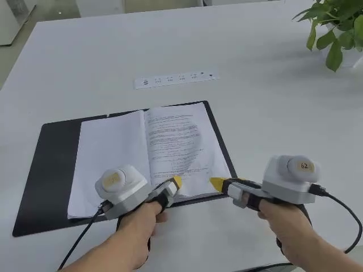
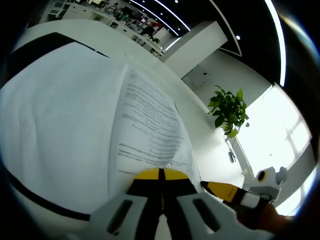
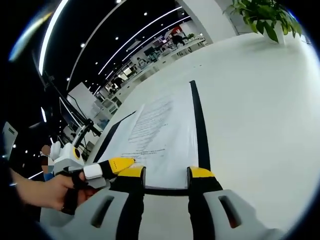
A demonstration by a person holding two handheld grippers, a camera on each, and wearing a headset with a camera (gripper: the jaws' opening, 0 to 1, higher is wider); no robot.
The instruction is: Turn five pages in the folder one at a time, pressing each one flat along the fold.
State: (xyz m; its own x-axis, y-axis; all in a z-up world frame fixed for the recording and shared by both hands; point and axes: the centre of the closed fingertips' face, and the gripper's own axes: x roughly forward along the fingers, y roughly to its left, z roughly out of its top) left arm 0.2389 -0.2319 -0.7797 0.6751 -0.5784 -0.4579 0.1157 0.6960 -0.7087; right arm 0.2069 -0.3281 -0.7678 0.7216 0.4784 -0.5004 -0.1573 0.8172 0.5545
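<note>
**Folder**: black and lying open and flat toward the near left part of the white desk, its near edge running close to the desk's near edge. A blank page is lying on its left half and a printed page on its right half, with the fold rising between them.

**Left gripper**: a hand is holding it over the near edge of the printed page, just right of the fold. In the left gripper view its jaws are pressing together with no gap between the yellow tips, and the printed page is stretching away ahead of them. Whether any paper is sitting between the tips cannot be told.

**Right gripper**: a hand is holding it at the near right corner of the folder, pointing left toward the other gripper and standing near it but apart. In the right gripper view its jaws are standing wide, with the folder's black near edge and the page corner lying in the gap between them, ungripped.

**Socket strip**: sitting flush in the desk beyond the folder's far edge.

**Potted plant**: standing at the far right corner of the desk.
</note>
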